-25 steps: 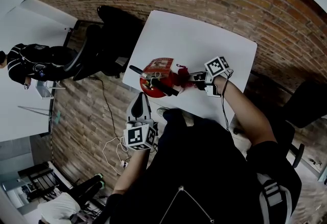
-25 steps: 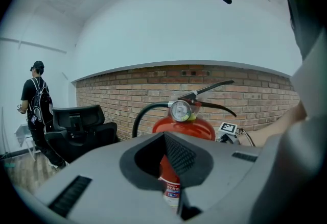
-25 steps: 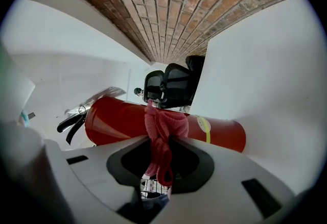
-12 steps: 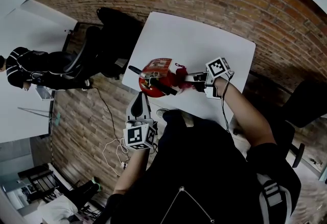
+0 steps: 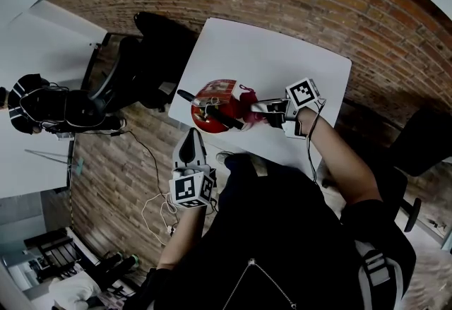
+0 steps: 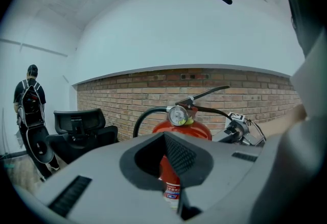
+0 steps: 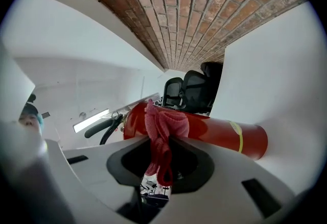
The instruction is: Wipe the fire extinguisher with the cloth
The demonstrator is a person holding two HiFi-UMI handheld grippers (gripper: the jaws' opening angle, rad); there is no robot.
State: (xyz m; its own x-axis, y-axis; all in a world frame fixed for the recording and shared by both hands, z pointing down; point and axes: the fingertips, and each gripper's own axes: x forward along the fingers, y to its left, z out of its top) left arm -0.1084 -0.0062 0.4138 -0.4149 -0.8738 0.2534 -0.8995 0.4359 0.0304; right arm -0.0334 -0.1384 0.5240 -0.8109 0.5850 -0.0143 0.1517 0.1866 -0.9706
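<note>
glossy red fire extinguisher (image 5: 214, 105), right gripper (image 5: 263, 109) jaws pinching fuzzy cloth (image 7: 162, 131) against it, left gripper (image 5: 189, 150) jaws closed, empty (round gauge (image 6: 178, 115) only in its view)

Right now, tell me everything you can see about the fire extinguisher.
The fire extinguisher is a red, metal-looking cylinder standing upright on the white table near its edge. On top sit a round pressure gauge, black levers and a black hose curving down one side. A printed label is on the body and a yellow band circles it near the base. The red cloth, pinched in the right claw, presses against its side; the left claw is clear of it.
</note>
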